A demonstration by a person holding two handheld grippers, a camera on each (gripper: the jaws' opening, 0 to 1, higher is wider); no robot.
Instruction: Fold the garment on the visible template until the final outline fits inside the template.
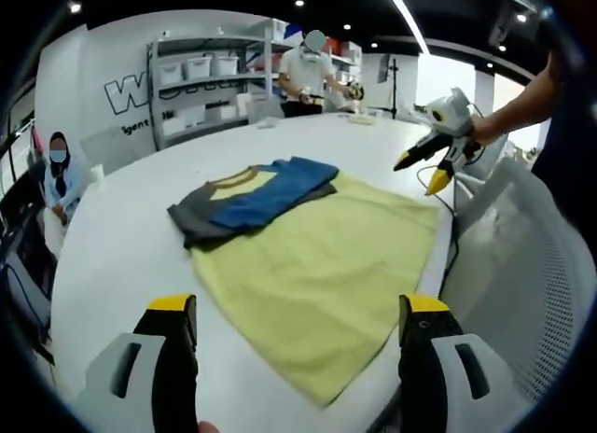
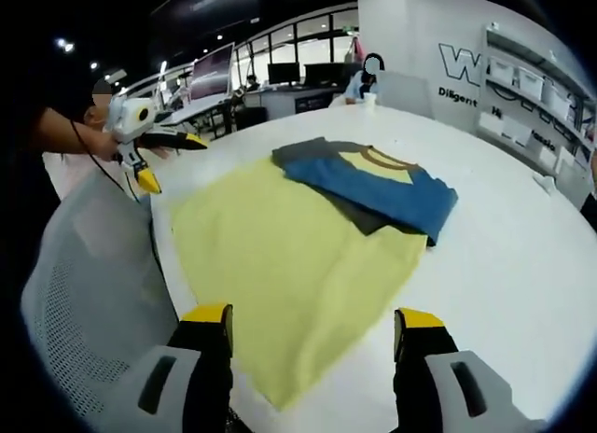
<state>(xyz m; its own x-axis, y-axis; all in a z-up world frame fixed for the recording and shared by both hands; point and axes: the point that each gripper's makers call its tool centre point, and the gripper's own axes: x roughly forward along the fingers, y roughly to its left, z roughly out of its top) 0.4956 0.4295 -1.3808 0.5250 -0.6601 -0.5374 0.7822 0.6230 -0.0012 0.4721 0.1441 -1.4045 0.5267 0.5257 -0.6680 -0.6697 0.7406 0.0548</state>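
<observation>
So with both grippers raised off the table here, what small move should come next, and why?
Probably bring the left gripper down to the yellow garment's near edge. Its body lies spread flat on the white table, only the blue and grey sleeve end looks folded, and both grippers, including the right gripper, are open and holding nothing.

a folded t-shirt [image 1: 250, 197] in blue and dark grey, with a yellow patch and brown collar at twelve o'clock, lies on a pale yellow-green template cloth [image 1: 322, 265] over a white table [image 1: 112, 246]; gripper jaws are black, yellow-tipped.
</observation>
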